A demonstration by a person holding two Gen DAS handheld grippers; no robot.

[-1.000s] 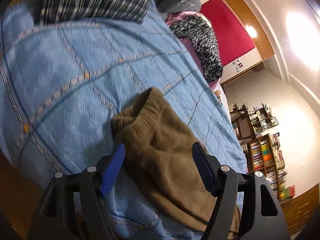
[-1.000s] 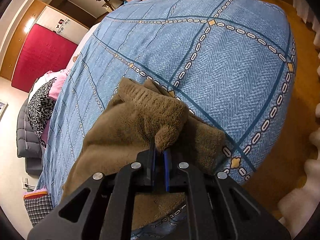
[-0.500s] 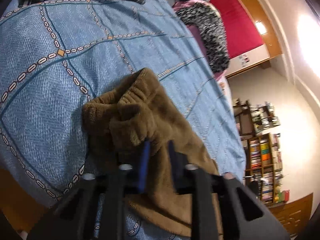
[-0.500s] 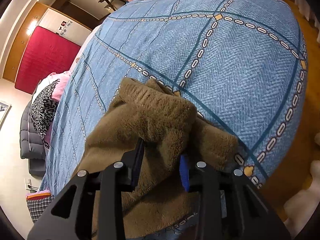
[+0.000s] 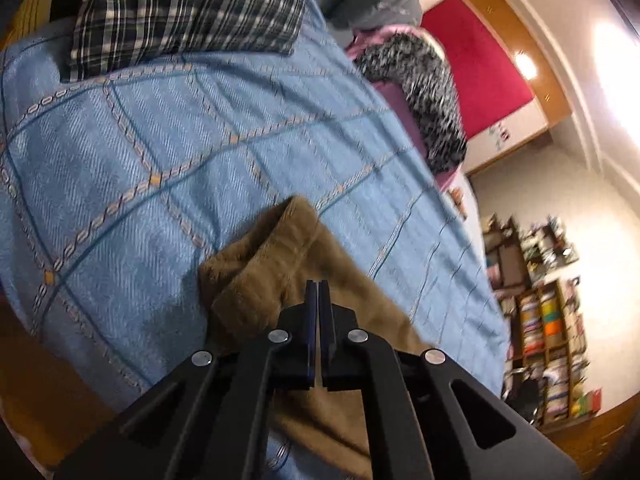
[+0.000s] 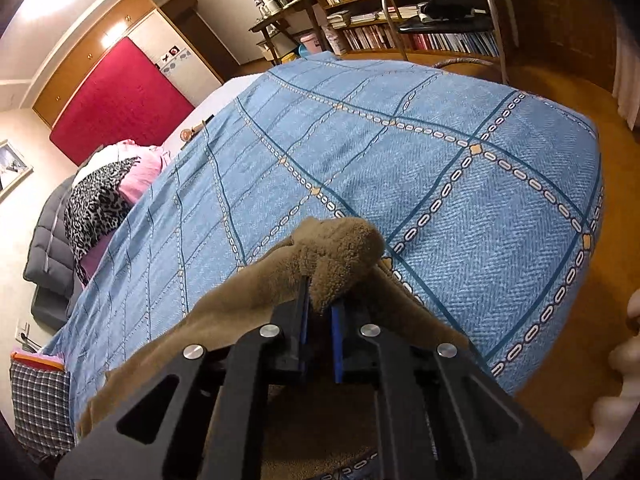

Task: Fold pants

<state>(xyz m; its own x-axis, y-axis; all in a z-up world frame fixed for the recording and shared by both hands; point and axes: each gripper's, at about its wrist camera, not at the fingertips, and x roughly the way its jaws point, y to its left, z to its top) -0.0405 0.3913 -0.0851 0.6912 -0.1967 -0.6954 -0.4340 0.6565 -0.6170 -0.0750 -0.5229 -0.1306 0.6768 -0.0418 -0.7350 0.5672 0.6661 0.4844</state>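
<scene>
Brown fleece pants (image 5: 280,264) lie near the front edge of a bed covered with a blue patterned bedspread (image 5: 160,140). My left gripper (image 5: 318,292) is shut, its blue pads pressed together over the cloth near the elastic waistband; the pinch itself is hidden. In the right wrist view my right gripper (image 6: 320,304) is shut on a bunched fold of the pants (image 6: 344,256), lifted a little above the bedspread (image 6: 440,160). The rest of the pants drapes back under that gripper.
A plaid pillow (image 5: 192,8) lies at the bed's far end. A leopard-print and pink bundle (image 6: 104,196) and a grey padded item (image 6: 48,240) lie along the far side. Bookshelves (image 6: 380,12) and a black chair (image 6: 448,0) stand beyond the bed. Wooden floor (image 6: 580,320) borders the bed.
My left gripper went from wide open to shut at the waistband and has risen. My right gripper loosened briefly, then closed on the fold and lifted it.
</scene>
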